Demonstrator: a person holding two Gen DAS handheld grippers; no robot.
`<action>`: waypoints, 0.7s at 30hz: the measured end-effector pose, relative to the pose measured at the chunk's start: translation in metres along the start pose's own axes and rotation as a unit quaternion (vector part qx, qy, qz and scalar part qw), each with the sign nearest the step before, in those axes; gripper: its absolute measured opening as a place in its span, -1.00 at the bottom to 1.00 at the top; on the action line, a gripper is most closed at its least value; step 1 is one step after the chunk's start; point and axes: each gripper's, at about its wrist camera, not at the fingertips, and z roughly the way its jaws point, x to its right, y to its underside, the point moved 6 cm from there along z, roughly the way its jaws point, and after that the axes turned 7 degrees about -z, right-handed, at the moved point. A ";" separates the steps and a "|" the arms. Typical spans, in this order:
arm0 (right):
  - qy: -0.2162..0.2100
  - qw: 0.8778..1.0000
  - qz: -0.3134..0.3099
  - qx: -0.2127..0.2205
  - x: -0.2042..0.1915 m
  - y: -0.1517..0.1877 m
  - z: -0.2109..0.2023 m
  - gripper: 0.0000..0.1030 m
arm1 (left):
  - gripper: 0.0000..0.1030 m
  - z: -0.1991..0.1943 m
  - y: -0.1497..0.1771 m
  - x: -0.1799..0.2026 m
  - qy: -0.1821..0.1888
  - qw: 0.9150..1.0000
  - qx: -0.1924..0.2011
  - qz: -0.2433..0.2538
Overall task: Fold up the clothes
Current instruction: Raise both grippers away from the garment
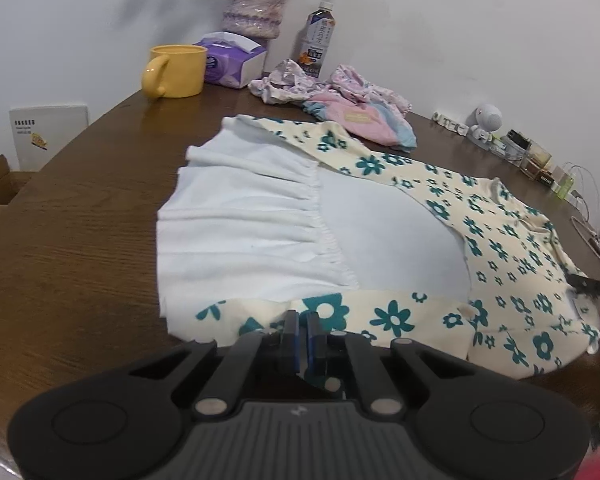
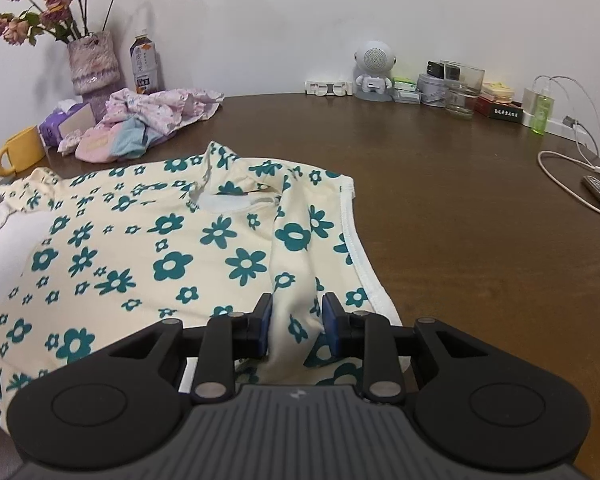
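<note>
One floral dress, two claws: left claw pinching, right claw gaping.

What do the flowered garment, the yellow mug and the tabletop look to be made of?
Flowered garment: soft matte knit, probably cotton; it creases and gathers.
Yellow mug: likely glazed ceramic; thick wall, smooth surface.
Tabletop: wood or wood veneer with a semi-gloss finish; visible grain and reflections.

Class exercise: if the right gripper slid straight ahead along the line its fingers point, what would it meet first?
The right gripper already has a raised ridge of the cream dress with teal flowers between its fingers; going on, it would most likely push further into that fabric, toward the neckline. Depth is hard to judge.
</note>
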 end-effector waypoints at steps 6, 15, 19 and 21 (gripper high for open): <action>0.002 1.000 -0.004 0.000 -0.004 0.010 -0.014 -0.49 | -0.90 -0.005 0.003 0.002 -0.016 1.000 0.004 0.023; -0.061 0.996 -0.048 0.039 -0.023 -0.004 -0.067 0.01 | 0.20 -0.055 0.000 0.025 0.022 0.992 0.074 0.099; -0.095 0.988 -0.123 0.009 -0.041 0.008 -0.086 0.33 | 0.40 -0.062 0.019 0.044 0.042 0.985 0.055 0.160; -0.075 0.985 -0.153 -0.005 -0.039 0.017 -0.090 0.35 | 0.39 -0.060 0.032 0.050 0.037 0.981 0.040 0.188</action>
